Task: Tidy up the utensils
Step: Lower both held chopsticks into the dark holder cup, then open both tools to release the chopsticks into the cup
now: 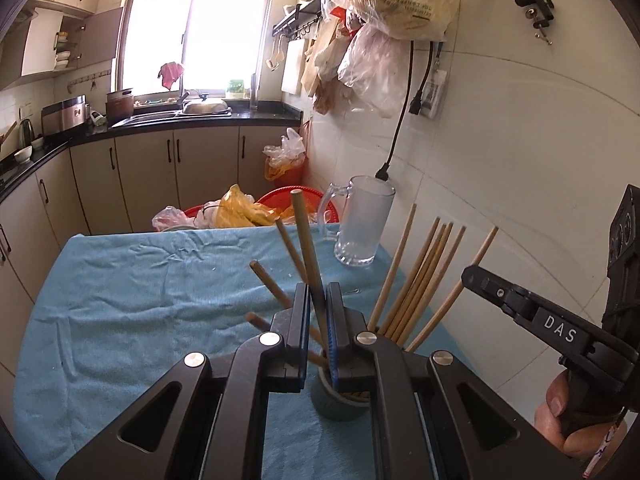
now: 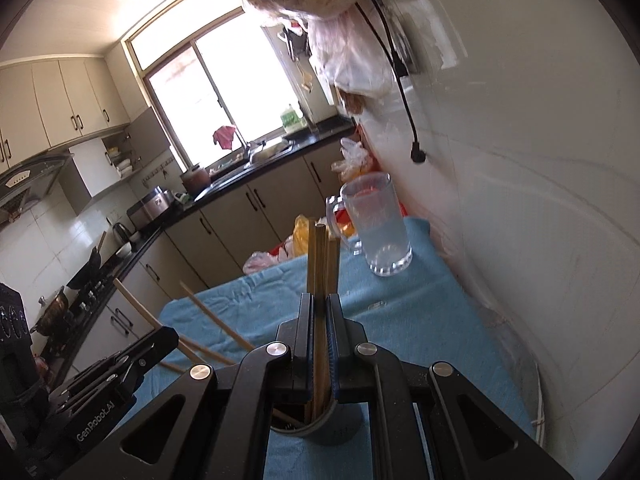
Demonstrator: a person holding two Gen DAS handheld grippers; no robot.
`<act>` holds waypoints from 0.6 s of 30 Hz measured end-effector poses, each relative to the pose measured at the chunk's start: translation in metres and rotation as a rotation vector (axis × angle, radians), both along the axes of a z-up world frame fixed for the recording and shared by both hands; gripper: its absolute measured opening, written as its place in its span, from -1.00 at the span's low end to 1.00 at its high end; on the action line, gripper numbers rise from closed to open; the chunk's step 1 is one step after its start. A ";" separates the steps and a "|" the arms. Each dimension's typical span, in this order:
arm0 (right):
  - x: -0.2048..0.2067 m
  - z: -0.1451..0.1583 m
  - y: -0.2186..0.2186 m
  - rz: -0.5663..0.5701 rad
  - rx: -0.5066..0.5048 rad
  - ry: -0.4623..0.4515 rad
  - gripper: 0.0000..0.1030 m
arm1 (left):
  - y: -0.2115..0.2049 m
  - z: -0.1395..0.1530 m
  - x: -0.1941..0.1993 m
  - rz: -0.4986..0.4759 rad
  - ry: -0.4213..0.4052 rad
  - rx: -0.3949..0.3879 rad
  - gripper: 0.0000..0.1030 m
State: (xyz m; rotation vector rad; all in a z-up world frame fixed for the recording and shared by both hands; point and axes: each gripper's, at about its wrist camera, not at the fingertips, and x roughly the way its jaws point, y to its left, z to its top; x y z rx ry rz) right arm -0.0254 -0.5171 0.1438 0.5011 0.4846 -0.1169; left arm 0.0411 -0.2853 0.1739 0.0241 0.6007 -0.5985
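A dark grey utensil holder [image 1: 340,404] stands on the blue towel [image 1: 140,280] and holds several wooden chopsticks [image 1: 420,276] fanned outward. My left gripper [image 1: 319,300] is shut on one chopstick [image 1: 306,240] that rises from the holder. In the right wrist view, my right gripper [image 2: 319,312] is shut on a bundle of upright chopsticks [image 2: 320,256] whose lower ends are in the holder [image 2: 332,428]. Other chopsticks [image 2: 208,316] lean out to the left. The right gripper's body [image 1: 560,332] shows at the left wrist view's right edge.
A frosted glass mug [image 1: 362,220] stands at the towel's far right corner, also seen in the right wrist view [image 2: 376,224]. The tiled wall [image 1: 520,160] runs along the right. Red basins with plastic bags [image 1: 240,212] sit beyond the table. Kitchen counter and sink [image 1: 180,116] are behind.
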 end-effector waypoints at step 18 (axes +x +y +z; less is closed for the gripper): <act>-0.034 0.008 -0.004 -0.033 0.005 -0.023 -0.78 | 0.005 0.004 -0.013 0.040 -0.072 0.034 -0.55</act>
